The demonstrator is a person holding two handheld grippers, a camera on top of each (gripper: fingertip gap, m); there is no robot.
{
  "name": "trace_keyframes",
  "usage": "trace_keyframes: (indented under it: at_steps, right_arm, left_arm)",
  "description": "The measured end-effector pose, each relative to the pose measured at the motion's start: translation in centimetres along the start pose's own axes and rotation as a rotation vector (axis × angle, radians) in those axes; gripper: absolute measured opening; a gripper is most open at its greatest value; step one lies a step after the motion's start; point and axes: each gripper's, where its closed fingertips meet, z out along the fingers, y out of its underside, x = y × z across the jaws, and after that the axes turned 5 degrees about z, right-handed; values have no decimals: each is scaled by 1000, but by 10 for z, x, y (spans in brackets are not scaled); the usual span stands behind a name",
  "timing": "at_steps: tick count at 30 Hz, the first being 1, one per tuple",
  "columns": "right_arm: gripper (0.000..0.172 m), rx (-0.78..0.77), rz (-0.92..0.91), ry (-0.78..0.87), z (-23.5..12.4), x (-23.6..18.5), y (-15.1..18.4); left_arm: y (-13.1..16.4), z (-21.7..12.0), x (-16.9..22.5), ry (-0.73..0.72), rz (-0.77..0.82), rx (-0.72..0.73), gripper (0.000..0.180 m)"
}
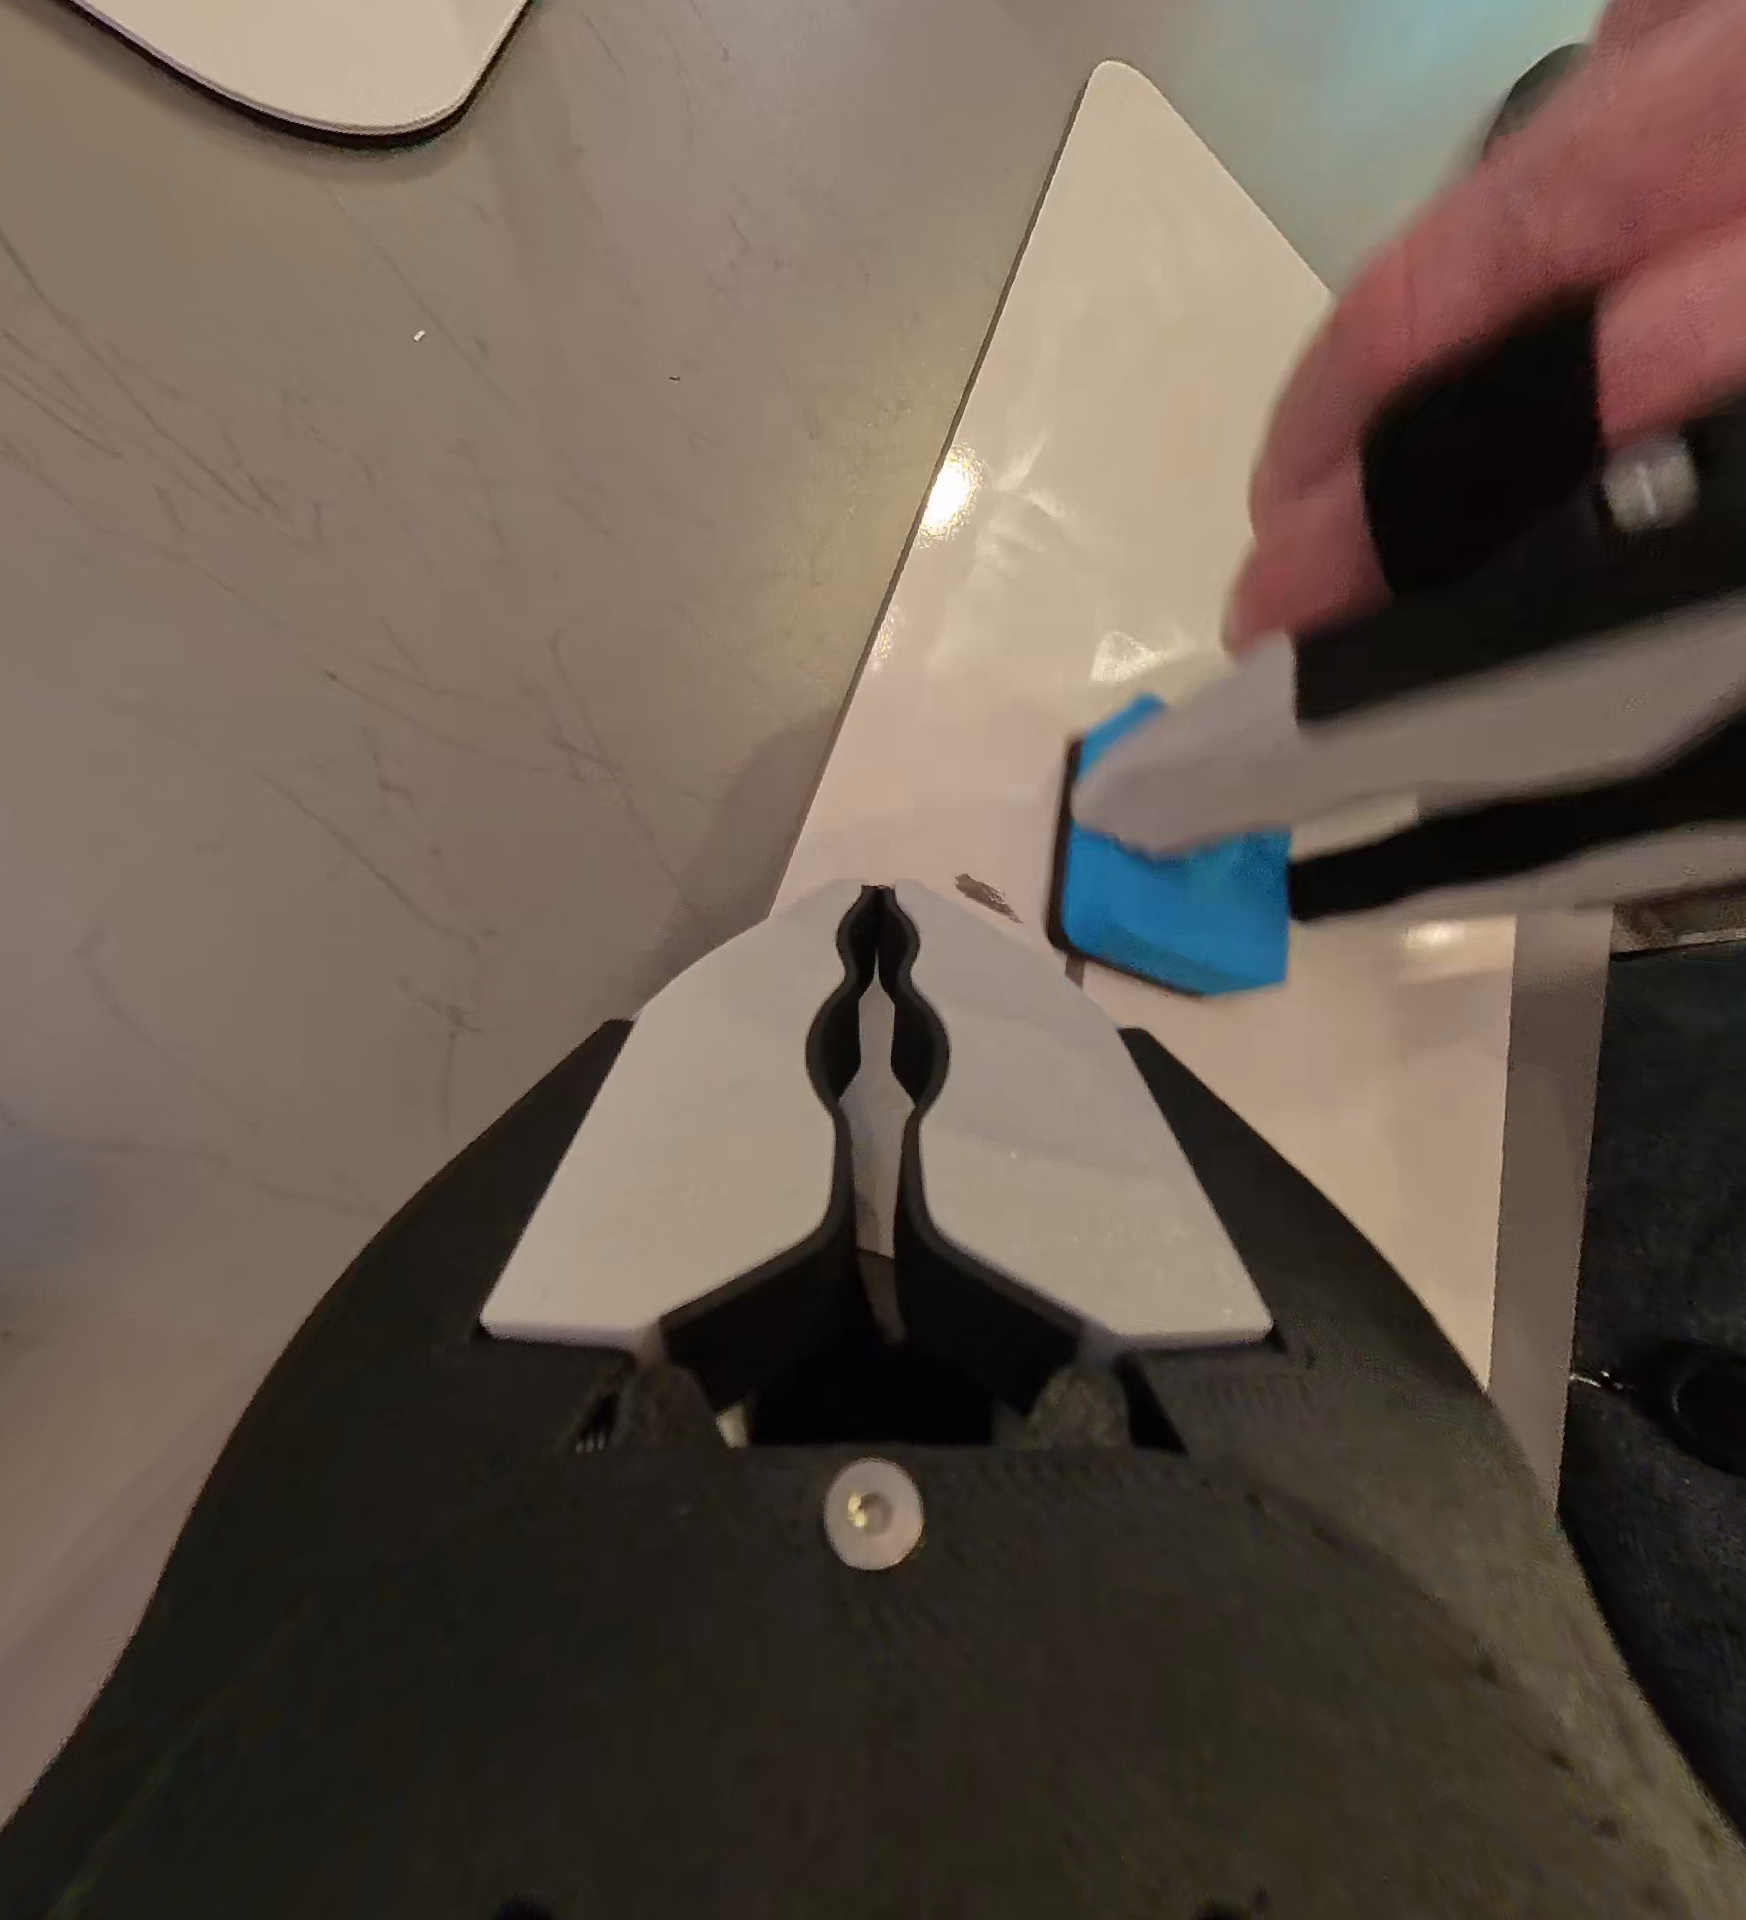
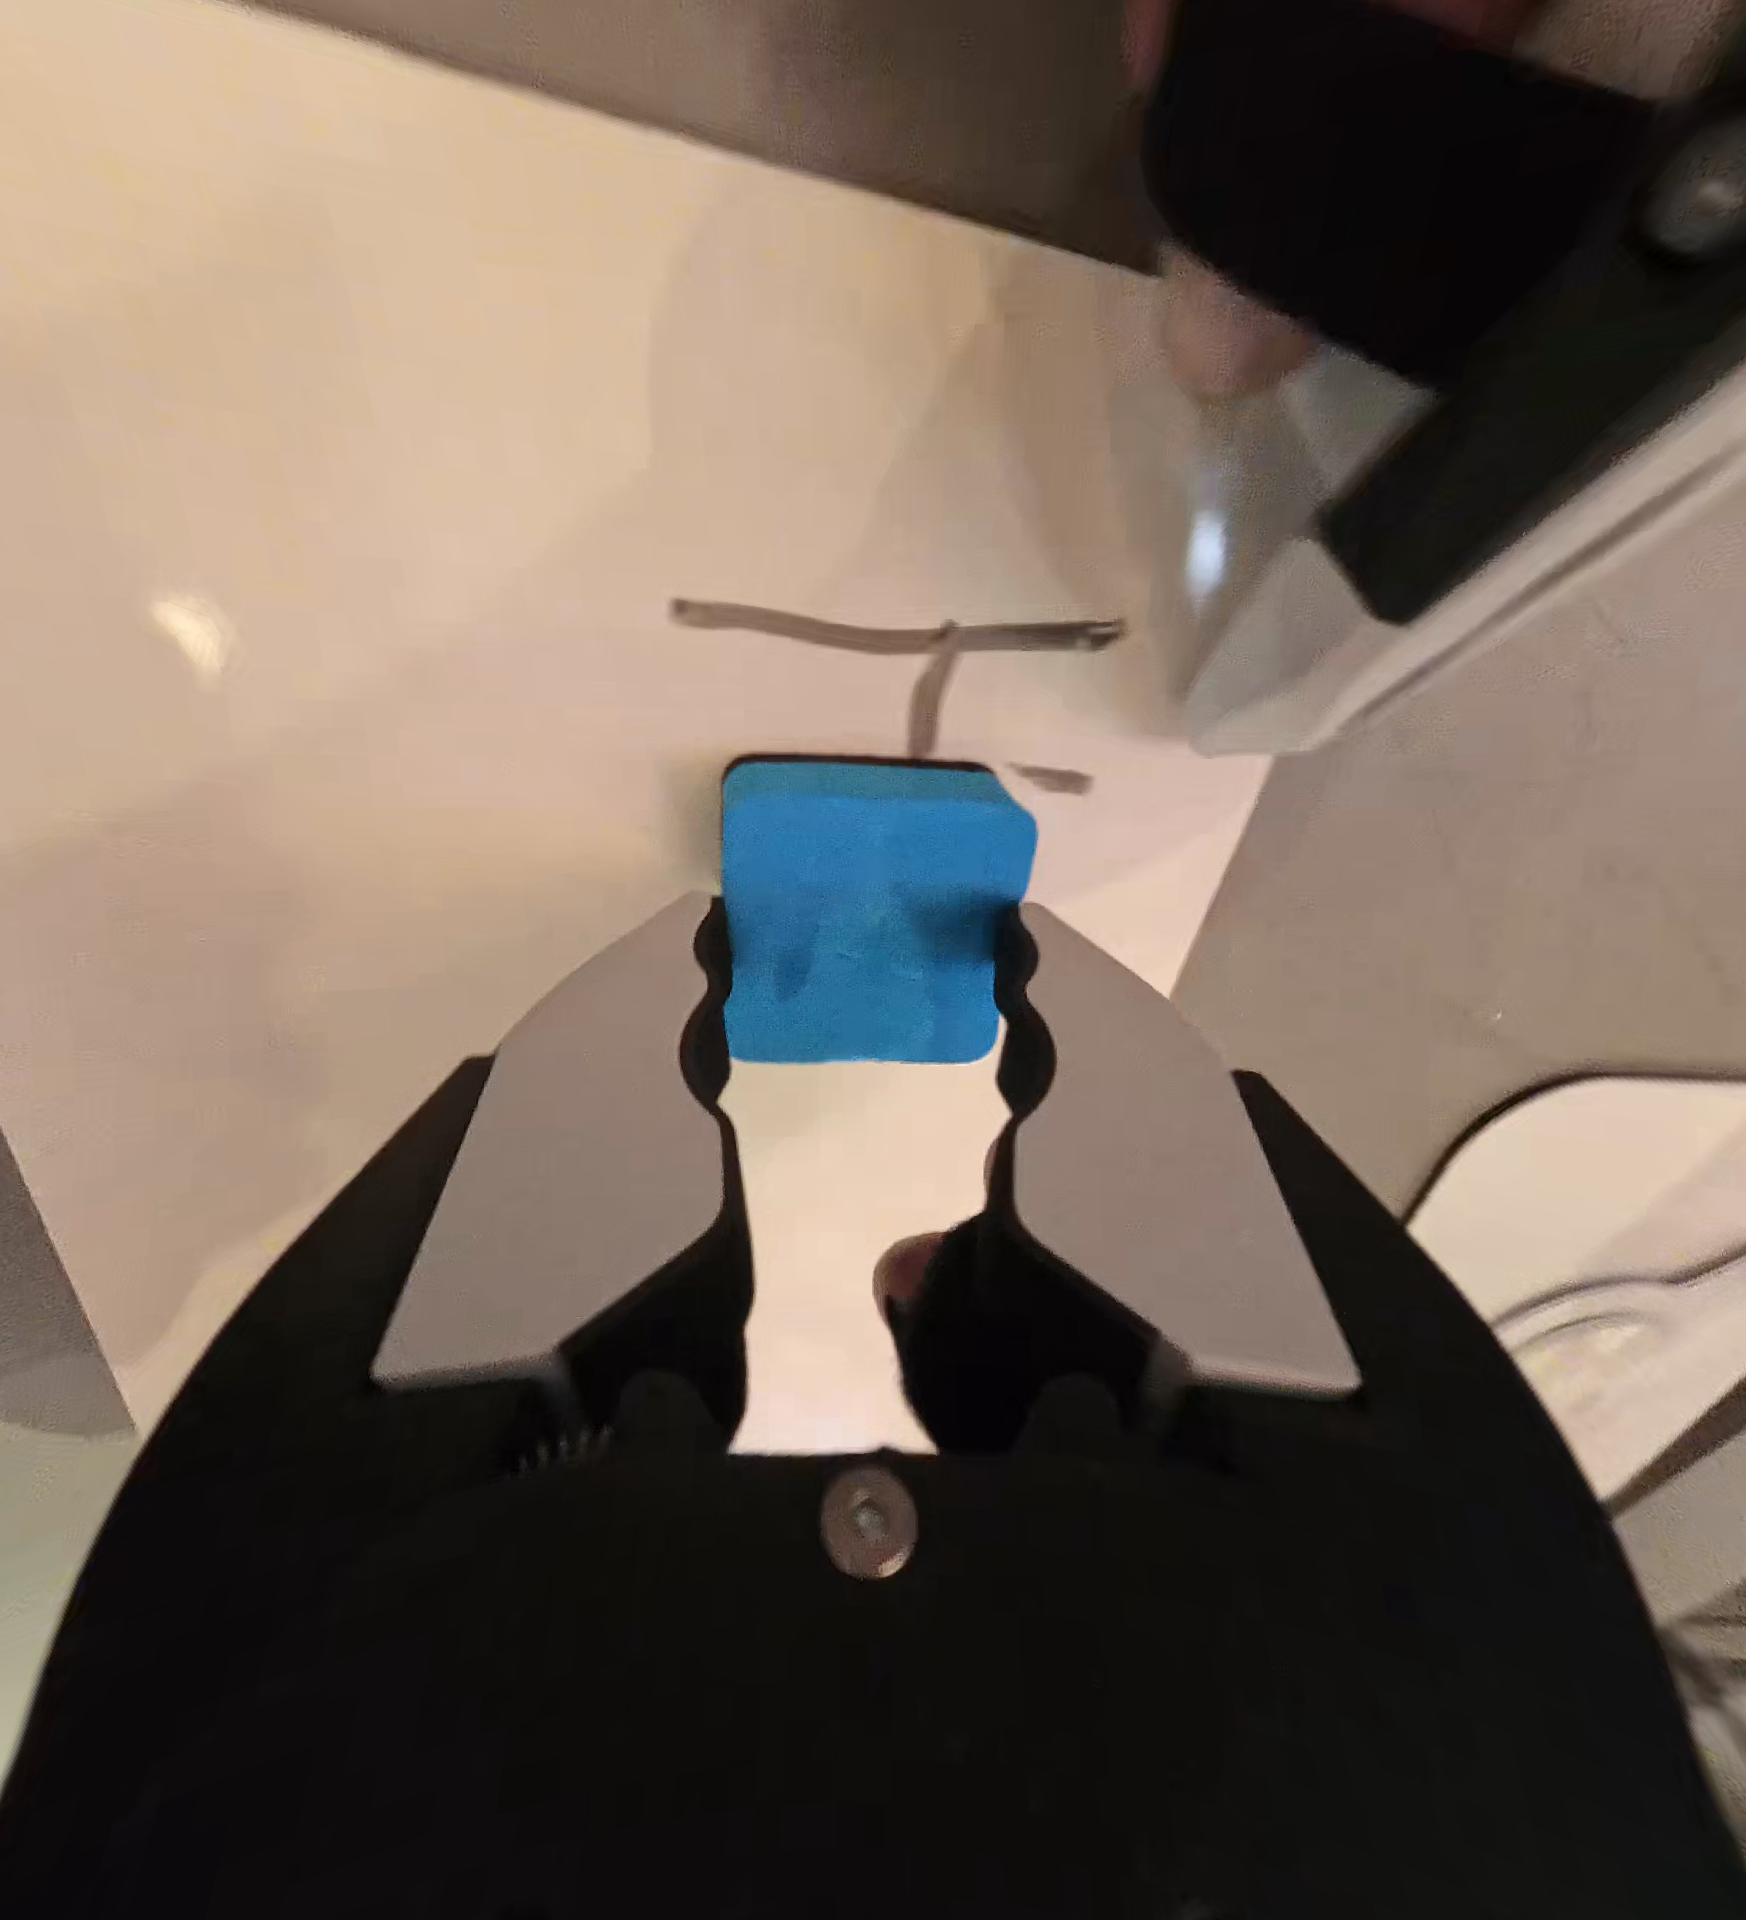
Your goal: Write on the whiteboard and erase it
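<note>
Right hand-held gripper [image 2: 864,935] clenched on a blue foam eraser [image 2: 869,925], both pads [image 2: 708,977] pressed against its sides, dark underside flat on the whiteboard [image 2: 329,623]. Eraser set right at the near end of a grey marker drawing [image 2: 900,639]: one long horizontal stroke, a short stem dropping from it toward the eraser, and a small dash just right of the eraser's far corner. Rest of the whiteboard glossy white, with lamp glare on the left.

Left hand-held gripper [image 1: 881,891] clenched with nothing between the fingertips, black pads meeting at the tip, poised over the near-left edge of the whiteboard [image 1: 1108,416]. Seen from there, the same eraser [image 1: 1170,894] just to the right, gripped by the other tool's pale fingers [image 1: 1212,769], with a person's hand [image 1: 1534,312] wrapped round its black body; a short remnant of marker stroke [image 1: 988,896] between the left fingertips and the eraser. In the right wrist view, the left tool [image 2: 1471,436] blurred at the far right, over the whiteboard's right edge.

Whiteboard lying flat on a grey, marble-veined bench [image 1: 329,571]; a second white rounded board [image 1: 308,52] at the far left corner of the bench; dark carpet [image 1: 1721,1143] on the right beyond the bench edge
</note>
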Motion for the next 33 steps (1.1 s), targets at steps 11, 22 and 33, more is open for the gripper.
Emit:
trace_keyframes:
  at_steps: [11,22,33]
  right_arm:
    - [51,21,-30,46,2,12,-34]
    - [51,-19,-104,-9,2,4,-39]
    - [50,-44,-65,-33,3,13,-29]
  left_arm:
    - [-2,-1,-3,12,-48,14,1]
    - [-3,-2,-5,18,-77,24,1]
    - [-4,-5,-10,-7,-103,44,1]
